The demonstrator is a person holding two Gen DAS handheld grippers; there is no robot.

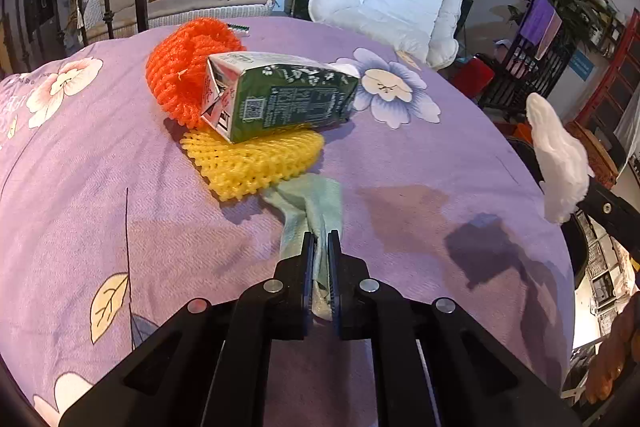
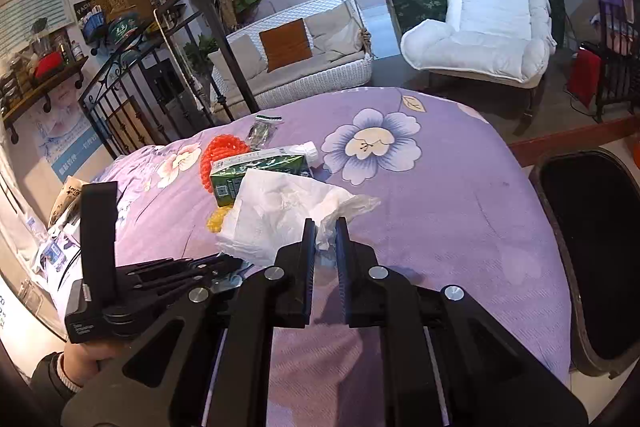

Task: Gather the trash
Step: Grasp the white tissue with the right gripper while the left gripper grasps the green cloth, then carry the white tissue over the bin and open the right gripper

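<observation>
My left gripper (image 1: 321,235) is shut on a pale green cloth (image 1: 316,203) that trails onto the purple floral tablecloth (image 1: 120,187). Just beyond lie a yellow foam net (image 1: 256,161), a green milk carton (image 1: 276,95) resting on it, and an orange foam net (image 1: 184,67). My right gripper (image 2: 325,225) is shut on a crumpled white tissue (image 2: 280,215) and holds it above the table. The tissue also shows at the right of the left wrist view (image 1: 560,159). The carton (image 2: 256,173) and orange net (image 2: 222,155) lie behind the tissue.
A dark bin (image 2: 596,251) stands at the table's right edge. A small green wrapper (image 2: 262,131) lies at the far side of the table. A white swing sofa (image 2: 296,67) and a white armchair (image 2: 484,31) stand behind. The left gripper body (image 2: 120,287) is at lower left.
</observation>
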